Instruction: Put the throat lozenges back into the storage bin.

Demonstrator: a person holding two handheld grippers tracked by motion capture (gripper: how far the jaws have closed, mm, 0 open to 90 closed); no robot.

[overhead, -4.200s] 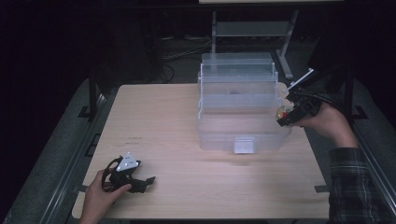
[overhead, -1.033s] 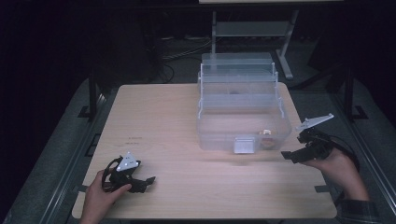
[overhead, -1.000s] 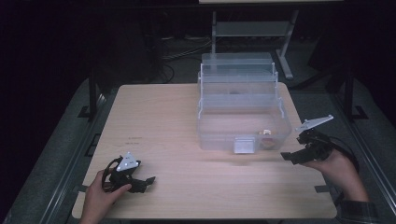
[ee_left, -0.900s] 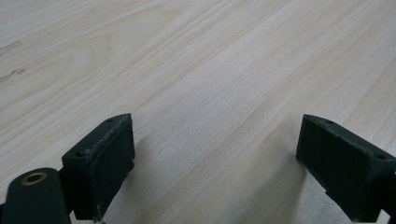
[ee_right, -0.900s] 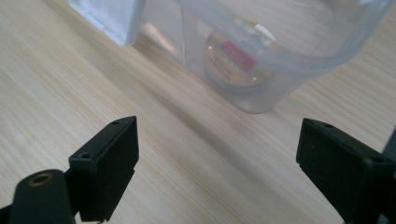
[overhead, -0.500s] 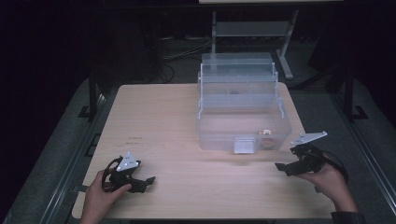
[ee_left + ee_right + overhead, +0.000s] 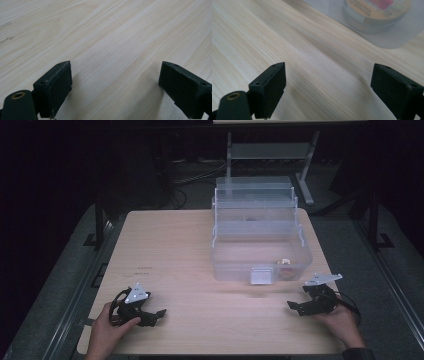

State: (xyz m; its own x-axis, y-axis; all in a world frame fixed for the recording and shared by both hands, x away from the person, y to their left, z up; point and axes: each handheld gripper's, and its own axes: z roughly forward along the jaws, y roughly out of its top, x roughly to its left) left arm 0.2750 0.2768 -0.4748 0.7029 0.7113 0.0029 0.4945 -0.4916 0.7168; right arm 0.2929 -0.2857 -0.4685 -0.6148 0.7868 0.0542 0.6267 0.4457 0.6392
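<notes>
Clear tiered box (image 7: pixel 260 240): bench far-right, lid up; small round tin (image 7: pixel 285 263) inside, front-right. Left gripper (image 7: pixel 150 315): near-left edge, jaws wide, empty. Right gripper (image 7: pixel 300 307): near-right corner, wide, empty. Step prob. resting; keep grippers clear of box.

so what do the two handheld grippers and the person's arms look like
Both the left gripper and the right gripper are black, with a grey three-cornered plate on top and a black cable looping at the hand. Up close, each jaw ends in a flat rectangular black pad with small screw holes, and a brass-ringed hole sits on the body. A dark cuff shows at the right wrist.
</notes>
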